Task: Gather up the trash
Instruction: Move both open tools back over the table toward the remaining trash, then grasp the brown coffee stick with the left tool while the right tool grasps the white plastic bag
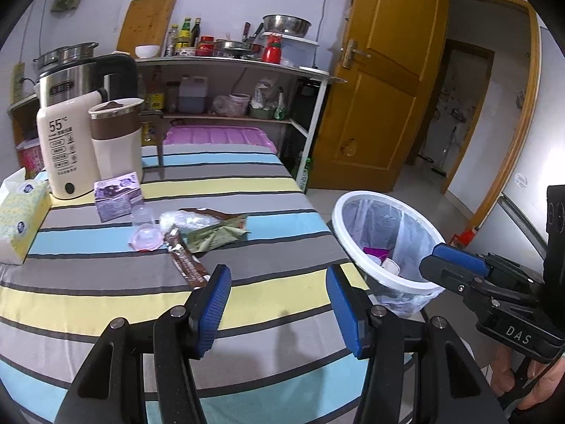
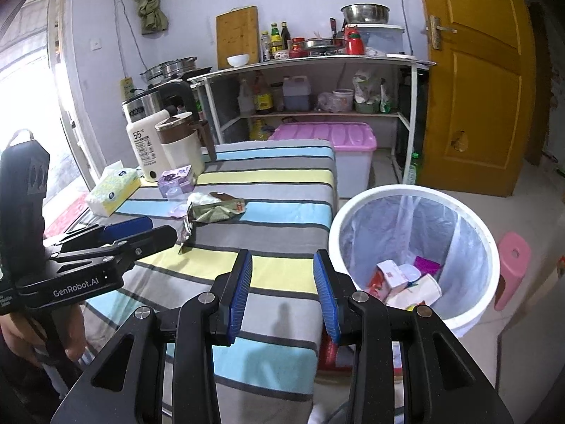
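- the trash left on the striped tabletop is a brown wrapper, a green wrapper, a crinkly clear bag and a pink plastic lid, clustered mid-table.
- all of it looks light, floppy and slippery; pinching a raised edge or crumpled fold seems the best bet.
- left hand-held gripper and right hand-held gripper both hang released, nothing between the jaws.
- only the right wrist view looks down into the white bin, showing cartons already inside; the left shows the brown wrapper's full length.

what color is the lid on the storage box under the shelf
Pink. The lid shows best in the right wrist view.
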Tool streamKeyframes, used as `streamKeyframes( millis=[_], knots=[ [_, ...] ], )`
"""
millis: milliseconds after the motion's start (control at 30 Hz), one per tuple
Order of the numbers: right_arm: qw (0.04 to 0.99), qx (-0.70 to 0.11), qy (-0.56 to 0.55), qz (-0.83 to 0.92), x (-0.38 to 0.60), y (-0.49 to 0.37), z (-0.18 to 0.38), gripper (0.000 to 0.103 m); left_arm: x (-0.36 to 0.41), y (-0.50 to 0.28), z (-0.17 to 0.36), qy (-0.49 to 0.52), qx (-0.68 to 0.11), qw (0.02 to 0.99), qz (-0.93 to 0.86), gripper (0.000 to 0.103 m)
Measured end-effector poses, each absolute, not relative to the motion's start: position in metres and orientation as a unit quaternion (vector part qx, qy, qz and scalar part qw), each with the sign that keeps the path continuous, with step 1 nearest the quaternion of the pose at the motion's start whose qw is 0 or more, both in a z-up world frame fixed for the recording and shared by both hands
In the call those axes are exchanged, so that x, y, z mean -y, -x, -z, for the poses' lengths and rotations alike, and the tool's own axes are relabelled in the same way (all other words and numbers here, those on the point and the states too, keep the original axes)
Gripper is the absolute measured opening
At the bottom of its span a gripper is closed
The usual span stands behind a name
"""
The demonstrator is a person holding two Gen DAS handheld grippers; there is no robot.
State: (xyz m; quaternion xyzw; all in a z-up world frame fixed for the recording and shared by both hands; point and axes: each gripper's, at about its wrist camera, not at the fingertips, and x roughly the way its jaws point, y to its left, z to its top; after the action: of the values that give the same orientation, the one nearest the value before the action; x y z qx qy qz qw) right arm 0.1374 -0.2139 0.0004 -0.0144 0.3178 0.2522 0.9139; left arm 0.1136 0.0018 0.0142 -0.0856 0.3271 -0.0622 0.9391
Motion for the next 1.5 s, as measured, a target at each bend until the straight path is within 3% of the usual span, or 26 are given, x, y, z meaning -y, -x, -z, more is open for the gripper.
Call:
streamKeyframes(
  millis=[533,1200,1300,1467,1500],
  knots=[
    [0.899,-0.336,0.025,-0.279,0.188,-0.153,0.013,0.037,-0.054,-0.118,0.002,0.113,-0.340,0.933,-0.010,0.056],
    [0.892,-0.352,0.024,-0.281,0.178,-0.173,0.023,0.037,-0.066,-0.170,0.033,0.150,-0.384,0.911,-0.031,0.056],
    [0.891,-0.355,0.022,-0.281,0.177,-0.178,0.026,0.037,-0.064,-0.178,0.039,0.150,-0.391,0.907,-0.033,0.053],
    [0.890,-0.359,0.022,-0.281,0.177,-0.182,0.028,0.037,-0.060,-0.194,0.052,0.138,-0.417,0.897,-0.048,0.033],
    [0.889,-0.359,0.022,-0.282,0.177,-0.183,0.028,0.037,-0.059,-0.195,0.054,0.135,-0.418,0.897,-0.049,0.033]
  ],
)
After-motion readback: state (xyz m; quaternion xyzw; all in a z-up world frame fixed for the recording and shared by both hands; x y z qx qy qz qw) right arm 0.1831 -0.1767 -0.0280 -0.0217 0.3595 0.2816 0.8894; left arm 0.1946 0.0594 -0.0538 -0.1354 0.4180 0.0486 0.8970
